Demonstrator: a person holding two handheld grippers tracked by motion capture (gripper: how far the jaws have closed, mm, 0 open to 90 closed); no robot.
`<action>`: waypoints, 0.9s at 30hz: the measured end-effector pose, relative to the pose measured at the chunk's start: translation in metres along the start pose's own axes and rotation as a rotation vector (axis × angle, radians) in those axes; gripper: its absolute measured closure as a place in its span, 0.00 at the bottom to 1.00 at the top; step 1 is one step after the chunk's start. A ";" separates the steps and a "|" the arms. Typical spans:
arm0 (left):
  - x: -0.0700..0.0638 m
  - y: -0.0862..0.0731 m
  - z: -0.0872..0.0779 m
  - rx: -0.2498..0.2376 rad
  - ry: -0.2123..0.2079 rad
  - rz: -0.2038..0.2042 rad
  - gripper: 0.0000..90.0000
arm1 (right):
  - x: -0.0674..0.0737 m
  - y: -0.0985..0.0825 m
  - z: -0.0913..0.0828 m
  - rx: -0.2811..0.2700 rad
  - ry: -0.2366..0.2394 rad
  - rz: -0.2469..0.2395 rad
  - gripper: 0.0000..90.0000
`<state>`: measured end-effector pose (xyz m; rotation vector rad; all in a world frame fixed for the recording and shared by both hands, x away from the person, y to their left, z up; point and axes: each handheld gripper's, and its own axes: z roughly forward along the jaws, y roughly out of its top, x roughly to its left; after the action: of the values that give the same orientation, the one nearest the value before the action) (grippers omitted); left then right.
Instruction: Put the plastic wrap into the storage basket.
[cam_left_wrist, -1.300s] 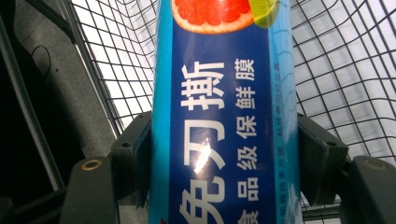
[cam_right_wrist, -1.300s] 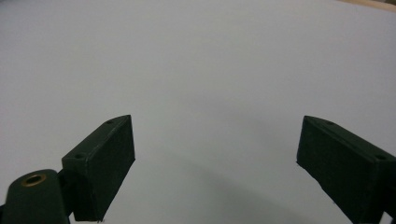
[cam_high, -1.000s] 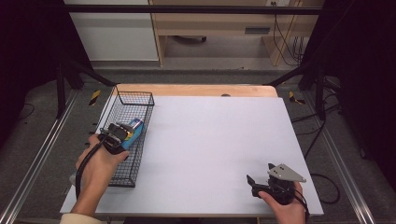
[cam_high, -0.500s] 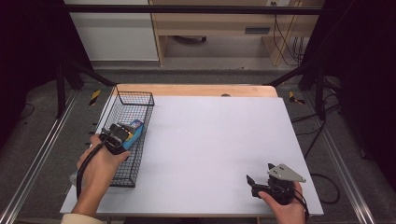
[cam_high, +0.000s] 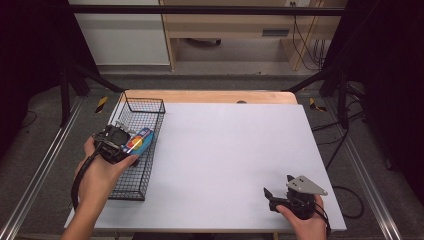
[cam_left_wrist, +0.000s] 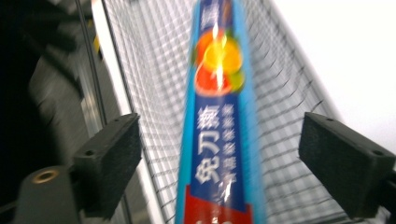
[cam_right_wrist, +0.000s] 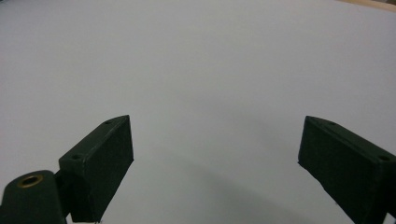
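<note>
1. The left hand (cam_high: 102, 172) comes in from the bench's near left corner, its forearm angled up and away, and carries the left gripper (cam_high: 116, 142) over the wire basket (cam_high: 152, 107) that stands along the bench's left edge.
2. In the left gripper view the jaws have just been opening and now stand wide, with the long blue box (cam_left_wrist: 219, 121) lying between them lengthwise; a clear gap shows on both sides, so neither of the pads (cam_left_wrist: 109, 161) touches it.
3. The blue box, printed with fruit and white characters on a dark blue panel, lies in the basket with the wire mesh beneath and beside it; in the high view it sits in the middle stretch of the basket, its far end towards the basket's right wall.
4. The right hand (cam_high: 305, 222) sits at the bench's near right corner, wrist low by the near edge, holding the right gripper (cam_high: 277, 192) pointed left and away across the bare white top.
5. In the right gripper view its jaws are spread wide with nothing between them, and the table (cam_right_wrist: 196, 70) lies below.
</note>
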<state>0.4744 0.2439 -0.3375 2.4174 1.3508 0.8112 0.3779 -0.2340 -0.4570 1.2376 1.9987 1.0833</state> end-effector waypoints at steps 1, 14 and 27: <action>-0.001 -0.001 -0.002 -0.014 -0.010 -0.006 0.11 | 0.001 0.000 0.000 0.002 0.001 0.001 0.12; -0.014 -0.006 -0.015 -0.215 -0.174 -0.069 0.07 | -0.002 0.000 0.000 0.002 -0.012 0.010 0.08; -0.052 0.000 -0.043 -0.479 -0.213 -0.021 0.10 | -0.005 0.001 -0.002 -0.017 0.000 0.013 0.06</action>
<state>0.4276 0.1978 -0.3210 2.0427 0.9683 0.7439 0.3786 -0.2387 -0.4552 1.2433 1.9804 1.1040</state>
